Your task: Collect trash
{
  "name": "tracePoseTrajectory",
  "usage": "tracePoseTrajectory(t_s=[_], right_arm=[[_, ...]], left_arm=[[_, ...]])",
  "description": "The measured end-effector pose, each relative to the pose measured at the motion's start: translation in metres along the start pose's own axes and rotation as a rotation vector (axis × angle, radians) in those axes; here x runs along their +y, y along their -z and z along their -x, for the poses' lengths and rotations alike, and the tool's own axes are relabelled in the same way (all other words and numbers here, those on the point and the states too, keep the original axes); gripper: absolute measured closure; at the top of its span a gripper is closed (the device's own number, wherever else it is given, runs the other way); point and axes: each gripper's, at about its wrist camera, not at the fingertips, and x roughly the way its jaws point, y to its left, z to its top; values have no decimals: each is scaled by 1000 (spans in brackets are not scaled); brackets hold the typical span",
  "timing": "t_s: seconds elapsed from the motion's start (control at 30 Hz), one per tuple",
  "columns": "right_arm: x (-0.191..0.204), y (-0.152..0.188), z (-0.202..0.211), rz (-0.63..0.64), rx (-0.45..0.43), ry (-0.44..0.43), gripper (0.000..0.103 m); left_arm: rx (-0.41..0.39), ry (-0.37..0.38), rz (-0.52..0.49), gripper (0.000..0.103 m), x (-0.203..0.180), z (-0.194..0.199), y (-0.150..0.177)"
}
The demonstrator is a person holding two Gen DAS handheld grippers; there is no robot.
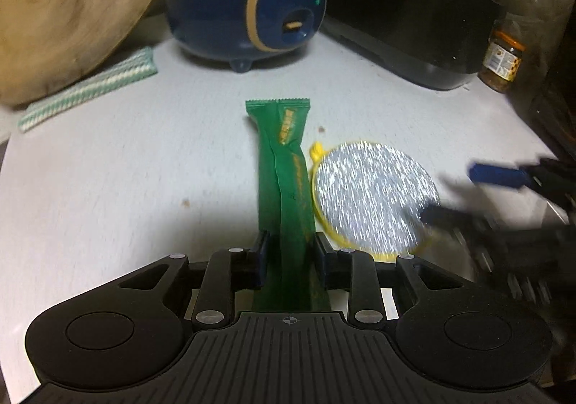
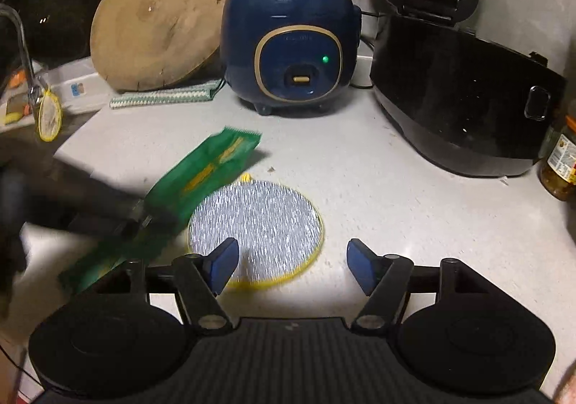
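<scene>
A long green snack wrapper (image 1: 284, 170) runs between the fingers of my left gripper (image 1: 291, 256), which is shut on it near its lower end. From the right wrist view the same wrapper (image 2: 208, 166) slants up off the counter, blurred, with the left gripper (image 2: 140, 217) clamped on it. A round silver scouring pad with a yellow rim (image 2: 266, 220) lies flat on the white counter beside the wrapper. My right gripper (image 2: 293, 260) stands open just over the pad's near edge, with nothing between its blue pads. It shows blurred at the right of the left wrist view (image 1: 468, 193).
At the back stand a blue rice cooker (image 2: 291, 55), a black cooker with its lid up (image 2: 460, 105) and a leaning round wooden board (image 2: 162, 15) over a striped cloth (image 2: 165, 96). A jar (image 2: 561, 166) is at the right edge, a tap (image 2: 21, 44) at the left.
</scene>
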Motion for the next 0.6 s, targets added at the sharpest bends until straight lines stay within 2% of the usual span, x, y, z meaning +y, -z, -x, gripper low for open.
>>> tracePoseTrajectory(t_s=[0.23, 0.43, 0.6], right_arm=[[-9, -19, -51, -63, 38, 14, 32], [-15, -19, -58, -108, 41, -46, 32], [-14, -11, -45, -140, 71, -147, 46]], left_arm=[[-3, 7, 108, 73, 18, 19, 16], [-4, 35, 163, 74, 26, 18, 14], [-4, 68, 183, 75, 25, 16, 14]])
